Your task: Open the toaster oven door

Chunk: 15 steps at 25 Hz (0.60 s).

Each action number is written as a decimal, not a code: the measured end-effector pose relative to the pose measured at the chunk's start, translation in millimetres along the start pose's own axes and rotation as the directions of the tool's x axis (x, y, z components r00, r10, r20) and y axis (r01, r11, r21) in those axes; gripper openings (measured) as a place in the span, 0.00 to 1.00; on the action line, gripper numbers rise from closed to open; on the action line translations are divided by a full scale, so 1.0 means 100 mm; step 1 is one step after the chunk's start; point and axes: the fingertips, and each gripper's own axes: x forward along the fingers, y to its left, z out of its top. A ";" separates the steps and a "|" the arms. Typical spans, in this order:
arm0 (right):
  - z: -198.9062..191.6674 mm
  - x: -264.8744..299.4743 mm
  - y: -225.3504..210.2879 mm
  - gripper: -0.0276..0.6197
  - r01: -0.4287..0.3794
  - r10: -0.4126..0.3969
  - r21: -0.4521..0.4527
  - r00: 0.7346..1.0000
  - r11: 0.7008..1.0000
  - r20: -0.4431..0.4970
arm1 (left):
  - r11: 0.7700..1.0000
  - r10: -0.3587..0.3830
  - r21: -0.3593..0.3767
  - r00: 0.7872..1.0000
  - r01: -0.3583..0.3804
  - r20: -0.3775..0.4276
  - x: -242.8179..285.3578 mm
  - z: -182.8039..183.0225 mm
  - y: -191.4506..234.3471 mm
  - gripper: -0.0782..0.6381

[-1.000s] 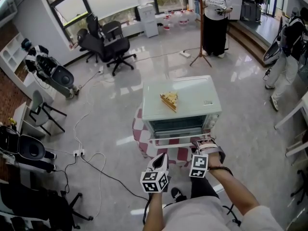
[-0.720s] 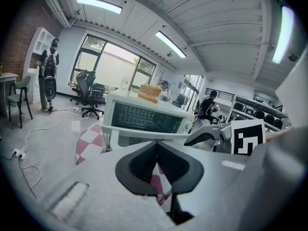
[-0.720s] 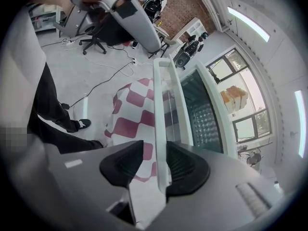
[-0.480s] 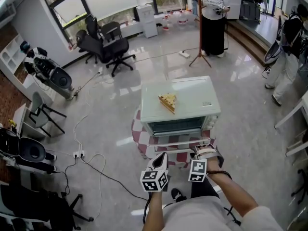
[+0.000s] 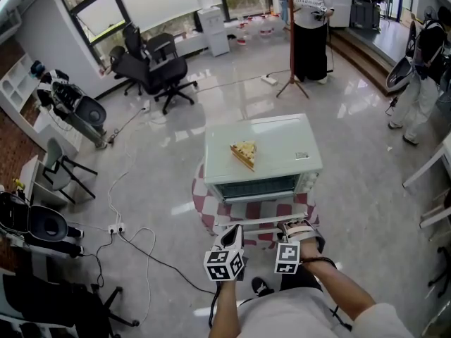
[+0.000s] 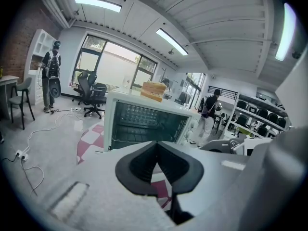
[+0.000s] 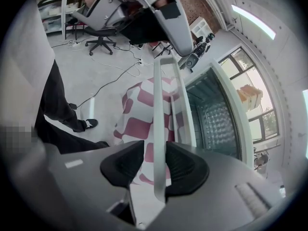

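Two grippers reach toward a pale green toaster oven (image 5: 264, 146) that stands mid-floor on a red-and-white checked cloth (image 5: 210, 215). Far left, white cables (image 5: 127, 234) trail over the glossy floor, and black office chairs (image 5: 158, 65) stand near the window. The left gripper (image 5: 232, 233) hovers just short of the oven's front on the left side. Its jaws are pressed together with nothing between them, as the left gripper view shows, with the oven's wire rack beyond the pads. The oven door (image 5: 261, 206) is swung down and open, and its white handle bar (image 5: 261, 222) runs along the near edge. A yellow wedge of food (image 5: 245, 151) lies on the oven's roof. The right gripper (image 5: 299, 225) is at the right end of that handle. In the right gripper view the bar (image 7: 160, 129) passes between the jaws, which have just been closing. It lies against one pad, with a gap to the other, so they are apart and not clamped. Behind, one person (image 5: 310, 27) stands by a tripod, and another (image 5: 421, 72) is at the far right.
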 end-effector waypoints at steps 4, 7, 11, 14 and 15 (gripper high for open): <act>0.00 0.03 0.07 0.26 -0.013 0.012 0.021 1.000 1.000 0.015 | 1.000 0.001 -0.018 1.000 -0.001 0.007 0.04 0.02 0.03 0.12; 0.00 0.05 0.10 0.27 -0.010 0.009 0.025 1.000 1.000 0.020 | 1.000 0.007 -0.017 1.000 -0.007 0.012 0.08 0.05 0.05 0.12; 0.01 0.06 0.11 0.27 -0.007 0.006 0.039 1.000 0.999 0.025 | 1.000 0.019 -0.016 1.000 -0.019 0.004 0.16 0.04 0.10 0.12; 0.02 0.05 0.12 0.27 -0.005 0.004 0.048 0.999 0.999 0.033 | 1.000 0.026 -0.017 1.000 -0.026 -0.008 0.21 0.02 0.12 0.12; 0.02 0.06 0.12 0.27 -0.004 0.003 0.051 0.999 0.999 0.034 | 0.999 0.029 -0.016 1.000 -0.029 -0.012 0.23 0.01 0.13 0.12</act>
